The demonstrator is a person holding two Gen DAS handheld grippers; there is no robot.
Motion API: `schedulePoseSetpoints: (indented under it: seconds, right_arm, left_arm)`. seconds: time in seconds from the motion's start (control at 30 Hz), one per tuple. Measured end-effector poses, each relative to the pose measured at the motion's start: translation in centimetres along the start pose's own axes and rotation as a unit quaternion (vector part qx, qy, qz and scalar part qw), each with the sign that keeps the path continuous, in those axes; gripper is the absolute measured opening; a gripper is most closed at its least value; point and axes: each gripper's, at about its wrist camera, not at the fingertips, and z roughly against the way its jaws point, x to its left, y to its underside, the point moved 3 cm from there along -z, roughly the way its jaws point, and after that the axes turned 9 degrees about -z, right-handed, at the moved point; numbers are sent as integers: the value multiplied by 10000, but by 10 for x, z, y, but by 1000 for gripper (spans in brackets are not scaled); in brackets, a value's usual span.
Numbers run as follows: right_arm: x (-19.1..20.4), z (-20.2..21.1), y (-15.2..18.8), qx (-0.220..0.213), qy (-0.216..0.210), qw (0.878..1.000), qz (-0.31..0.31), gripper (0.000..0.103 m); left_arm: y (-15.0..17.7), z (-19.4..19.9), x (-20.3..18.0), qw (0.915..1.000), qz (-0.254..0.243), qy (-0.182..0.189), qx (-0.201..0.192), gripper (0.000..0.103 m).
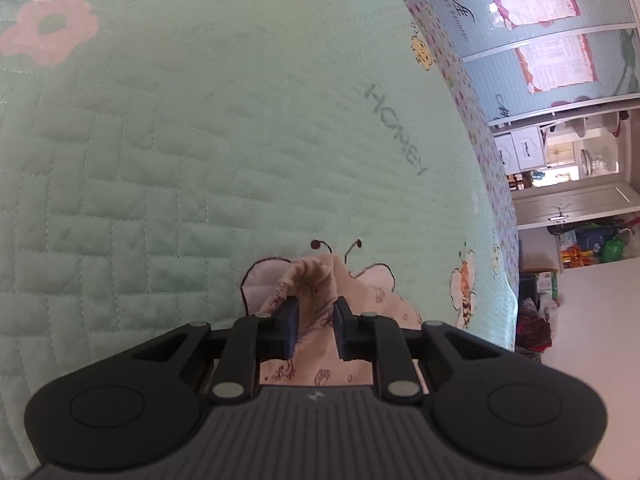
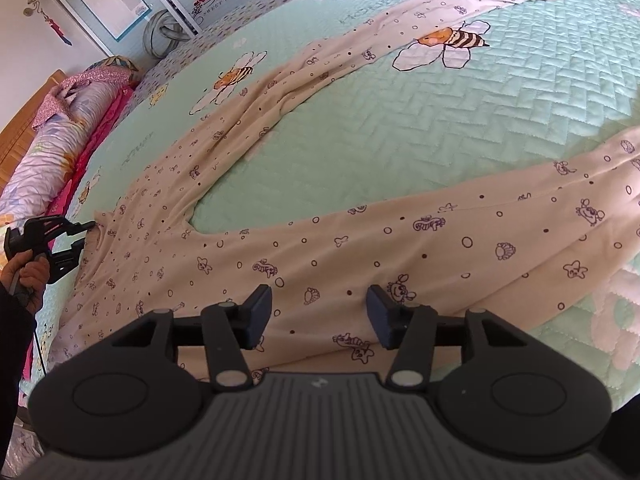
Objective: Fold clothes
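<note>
here the left gripper [image 1: 315,312] hides bunched pants [image 1: 316,280].

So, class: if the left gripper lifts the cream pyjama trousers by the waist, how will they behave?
Probably floppy: the trousers bunch between the left gripper fingers. Likely light, as the thin cloth lies flat on the bedspread. The long legs would likely trail and drag.

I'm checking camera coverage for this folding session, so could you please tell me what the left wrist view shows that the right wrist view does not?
Only the left wrist view shows the left tool close up, its fingers pinching bunched cloth, and the doorway.

Only the right wrist view shows the pyjama trousers spread out whole, both legs apart, the open right tool over the waist end, and the rolled bedding.

Both show the trousers and the green quilt.
</note>
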Motion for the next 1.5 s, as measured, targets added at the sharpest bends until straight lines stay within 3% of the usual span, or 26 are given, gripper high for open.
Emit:
schedulePoseSetpoints:
  seconds: [0.03, 0.13, 0.2, 0.4, 0.47, 0.63, 0.73, 0.87, 1.0, 1.13, 1.27, 1.37, 1.43, 1.5]
  right_arm:
    - [1, 0, 0, 4, 5, 10000, 10, 56]
    - [0, -1, -1, 24, 14, 10000, 12, 57]
    - [0, -1, -2, 38, 21, 10000, 25, 57]
    - [2, -2, -4, 39, 28, 10000, 50, 57]
    - [2, -3, -4, 29, 18, 10000, 38, 57]
    - [8, -4, -2, 56, 20, 9999, 110, 57]
    - [9, -2, -3, 41, 13, 9999, 131, 57]
    - [8, -3, -4, 42, 28, 10000, 85, 57]
    - [11, -4, -3, 75, -2, 9999, 146, 57]
    - [12, -6, -6, 70, -13, 9999, 157, 57]
    - [15, -7, -8, 81, -5, 9998, 208, 57]
    - [15, -7, -8, 73, -33, 9998, 183, 57]
    - [16, -8, -7, 77, -69, 9998, 164, 57]
    - [17, -8, -7, 82, -123, 9997, 185, 57]
  left_arm:
    - [-1, 0, 1, 10000, 34, -3, -73, 2]
    - [-9, 21, 6, 9967, 83, -132, -792, 1]
    - [-18, 42, 13, 9901, 219, -203, -1368, 1]
    - [-49, 84, 39, 9779, 462, -411, -1995, 1]
    - [-48, 75, 39, 9817, 208, -638, -1779, 1]
    - [-48, 68, 58, 9831, 557, -470, -1682, 2]
    - [-48, 63, 55, 9857, 268, -683, -1517, 2]
    - [-57, 76, 49, 9811, 60, -699, -1801, 2]
    - [-74, 76, 42, 9802, -117, -897, -1761, 2]
    - [-88, 76, 22, 9770, -570, -853, -1868, 2]
    - [-100, 76, 20, 9740, -437, -919, -2025, 2]
    - [-91, 58, 37, 9813, -360, -1300, -1372, 4]
    - [-73, 62, 45, 9842, -374, -1297, -1145, 6]
    - [-52, 83, 51, 9838, -543, -1214, -1200, 12]
